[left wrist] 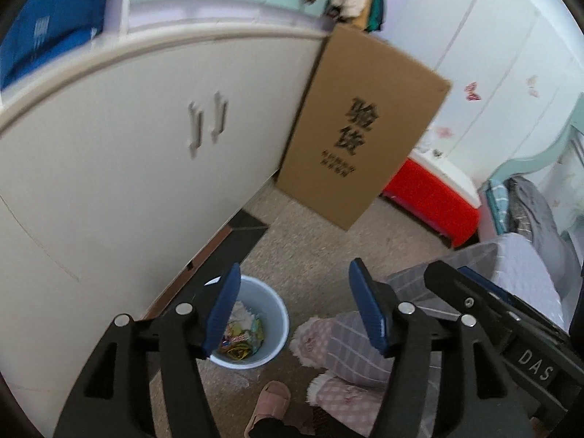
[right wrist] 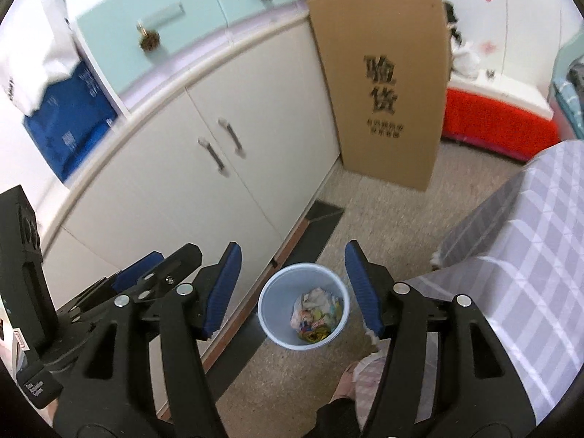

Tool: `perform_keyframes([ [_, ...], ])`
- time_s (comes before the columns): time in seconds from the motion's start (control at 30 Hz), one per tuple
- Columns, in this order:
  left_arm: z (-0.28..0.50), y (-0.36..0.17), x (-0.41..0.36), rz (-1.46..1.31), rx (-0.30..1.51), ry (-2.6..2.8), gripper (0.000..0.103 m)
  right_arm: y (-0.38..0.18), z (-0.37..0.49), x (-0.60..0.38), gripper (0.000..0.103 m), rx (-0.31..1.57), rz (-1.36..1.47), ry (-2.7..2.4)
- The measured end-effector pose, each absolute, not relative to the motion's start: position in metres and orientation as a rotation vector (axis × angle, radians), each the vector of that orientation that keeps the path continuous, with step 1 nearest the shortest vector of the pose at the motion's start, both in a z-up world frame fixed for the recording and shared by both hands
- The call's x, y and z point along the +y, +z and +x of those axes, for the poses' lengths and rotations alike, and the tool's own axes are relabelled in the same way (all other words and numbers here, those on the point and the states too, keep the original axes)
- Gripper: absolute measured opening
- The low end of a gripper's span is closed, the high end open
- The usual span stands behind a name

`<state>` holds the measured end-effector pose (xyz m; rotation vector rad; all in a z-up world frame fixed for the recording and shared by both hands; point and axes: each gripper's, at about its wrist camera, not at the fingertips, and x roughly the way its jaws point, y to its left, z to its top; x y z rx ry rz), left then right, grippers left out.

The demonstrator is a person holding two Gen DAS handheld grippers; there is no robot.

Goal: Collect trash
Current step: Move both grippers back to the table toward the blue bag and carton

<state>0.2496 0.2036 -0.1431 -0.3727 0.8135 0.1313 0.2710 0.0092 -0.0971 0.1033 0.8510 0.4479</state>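
A smooth white cabinet (right wrist: 204, 153) fills the frame's left; flat cardboard box (right wrist: 387, 84) upper right. Lower centre, a round pale-blue bin (right wrist: 270, 310) holds crumpled, indistinct trash (right wrist: 315, 315). Left gripper (left wrist: 294, 310) and right gripper (right wrist: 294, 286) gape wide, empty.

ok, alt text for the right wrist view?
The open right gripper hangs empty above a pale blue bin holding wrappers and tissue on the floor. White cabinets stand left, a cardboard box leans behind, a checked bedcover lies right.
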Motion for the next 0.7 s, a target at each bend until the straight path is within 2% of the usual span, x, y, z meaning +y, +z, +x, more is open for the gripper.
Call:
perform_keyframes([
  [0.2,0.224,-0.094,0.142,-0.284,0.735,0.053,0.070,-0.057,0.235,-0.061,0.062,0.767,0.132,0.382],
  [0.37,0.212,-0.072,0.070,-0.183,0.721,-0.059,0.072,-0.044,0.210,-0.132,0.067,0.739,0.124,0.278],
  [0.7,0.196,-0.080,-0.095,0.096,0.769,-0.326,0.076,-0.053,0.165,-0.283,0.072,0.739,0.163,0.035],
])
